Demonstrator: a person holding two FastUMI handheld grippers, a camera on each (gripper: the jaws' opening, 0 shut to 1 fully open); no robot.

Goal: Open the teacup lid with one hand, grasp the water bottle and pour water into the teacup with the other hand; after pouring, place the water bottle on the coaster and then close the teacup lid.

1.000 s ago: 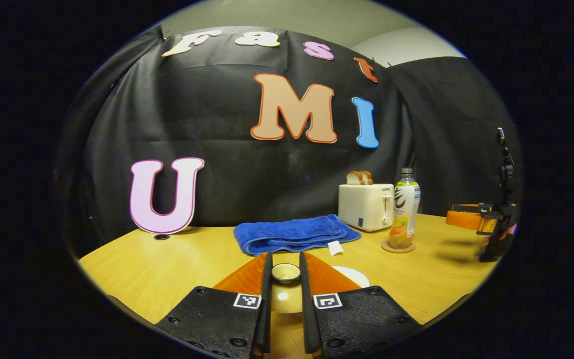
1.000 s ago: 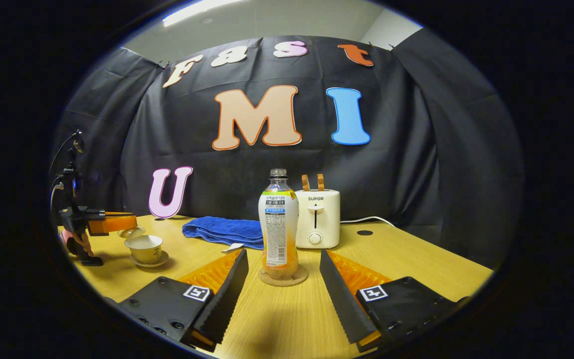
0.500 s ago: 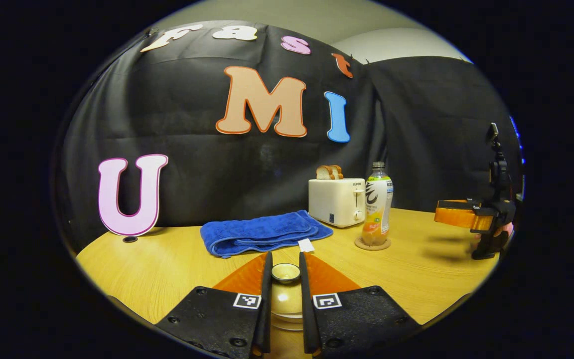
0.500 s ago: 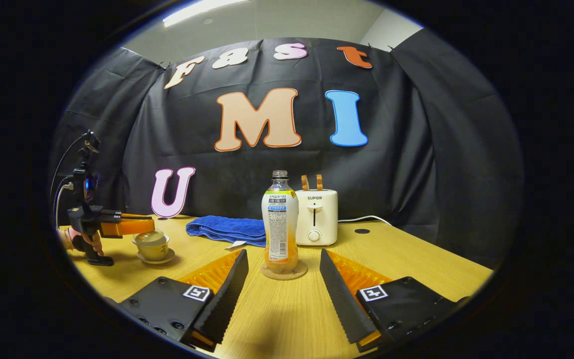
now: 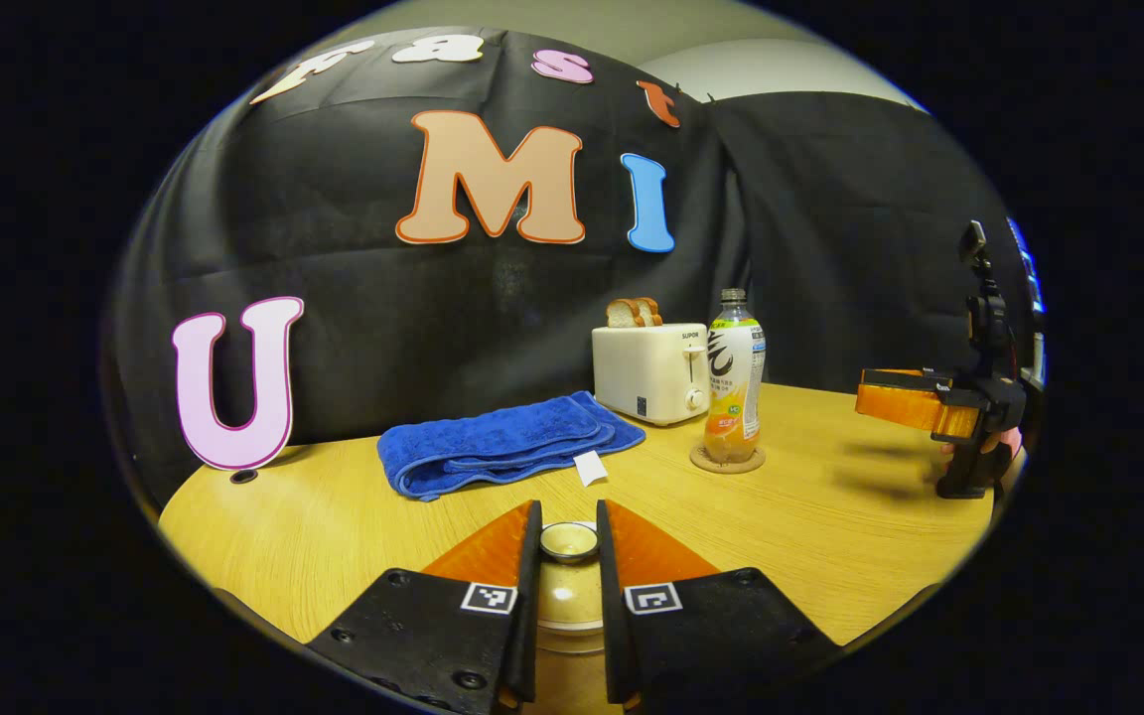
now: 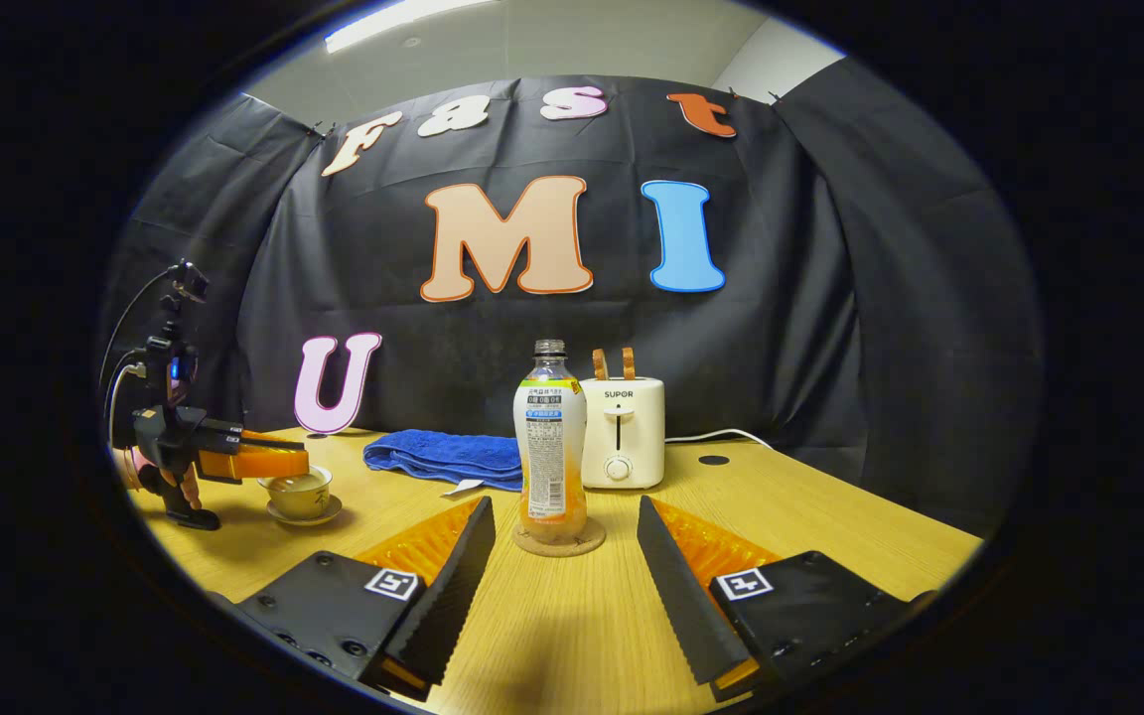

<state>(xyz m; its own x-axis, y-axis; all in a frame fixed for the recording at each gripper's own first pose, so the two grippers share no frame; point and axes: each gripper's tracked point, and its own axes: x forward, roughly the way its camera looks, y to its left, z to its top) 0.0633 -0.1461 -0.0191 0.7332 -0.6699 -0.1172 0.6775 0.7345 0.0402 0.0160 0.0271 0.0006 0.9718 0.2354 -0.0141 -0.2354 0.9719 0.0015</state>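
Note:
My left gripper (image 5: 568, 528) is shut on the knob of the pale teacup lid (image 5: 569, 604), which sits down on the teacup. In the right gripper view the teacup (image 6: 300, 492) stands on its saucer (image 6: 306, 514) at the left, with the left gripper (image 6: 274, 463) over its mouth and a hand behind it. The water bottle (image 6: 549, 452), uncapped and holding orange drink, stands upright on the round cork coaster (image 6: 559, 539). My right gripper (image 6: 564, 508) is open, its fingers either side of the bottle and short of it. The bottle (image 5: 734, 382) and right gripper (image 5: 905, 405) also show at the right in the left gripper view.
A white toaster (image 6: 622, 432) with bread slices stands just behind the bottle. A folded blue towel (image 6: 445, 458) lies between teacup and toaster. The wooden table (image 6: 830, 516) has a round cable hole (image 6: 713, 461) at the right, and its front edge is close.
The left gripper has lowered the lid from above the teacup down onto its mouth. The right gripper has drawn slightly back from the bottle and stays open.

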